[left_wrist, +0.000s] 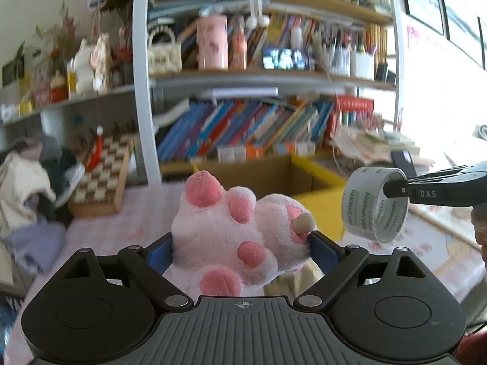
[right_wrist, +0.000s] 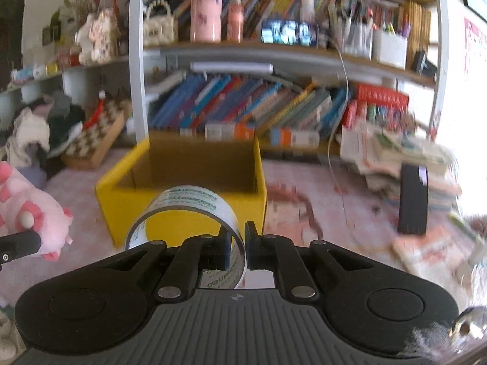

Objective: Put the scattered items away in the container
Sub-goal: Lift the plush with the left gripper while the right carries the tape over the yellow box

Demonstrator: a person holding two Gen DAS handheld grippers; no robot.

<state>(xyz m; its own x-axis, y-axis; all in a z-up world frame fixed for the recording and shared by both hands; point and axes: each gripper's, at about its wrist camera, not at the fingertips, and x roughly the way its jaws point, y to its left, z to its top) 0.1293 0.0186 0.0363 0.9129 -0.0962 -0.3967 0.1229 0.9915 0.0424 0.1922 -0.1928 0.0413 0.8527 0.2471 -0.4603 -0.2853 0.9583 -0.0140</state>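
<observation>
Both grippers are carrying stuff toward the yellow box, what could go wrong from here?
1. The right gripper pinches only the thin wall of the tape roll, which hangs off to one side; it may twist or slip out before reaching the box.
2. The plush toy bulges well beyond the left gripper; it could snag the box rim.
3. Both loads are close together, so they might bump over the box.

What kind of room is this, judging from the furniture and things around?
Probably a child's bedroom or study at home. Shelves packed with books, plush toys and a pen holder stand behind a pink-covered surface; a chessboard and clothes lie nearby.
</observation>
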